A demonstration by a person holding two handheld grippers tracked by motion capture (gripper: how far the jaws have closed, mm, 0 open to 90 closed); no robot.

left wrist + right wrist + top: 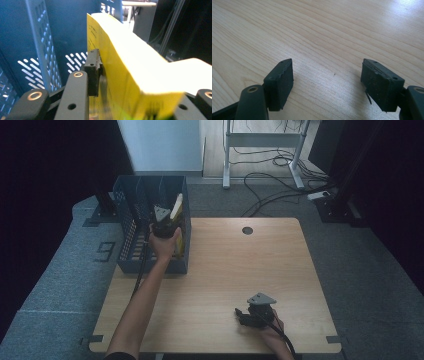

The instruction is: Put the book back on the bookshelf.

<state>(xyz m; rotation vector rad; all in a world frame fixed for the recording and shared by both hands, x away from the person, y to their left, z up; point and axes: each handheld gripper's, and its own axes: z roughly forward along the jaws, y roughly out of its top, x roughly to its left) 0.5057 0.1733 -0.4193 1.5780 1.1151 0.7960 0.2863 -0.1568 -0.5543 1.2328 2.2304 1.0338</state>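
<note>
Two grippers, one job: left gripper [167, 222] stood over blue basket [131, 232] w/ yellow booklet [125, 75] upright between its jaws, grip slackened, booklet's long axis vertical in rightmost slot. Right gripper [243, 315] lay open, empty, on table [225, 265].

The left arm stretches forward, its hand gripping the left claw [165, 218] held high, jaws slightly parted. The right hand [272, 327] rests low and near, right claw [327, 82] spread wide, pointing leftward.
</note>
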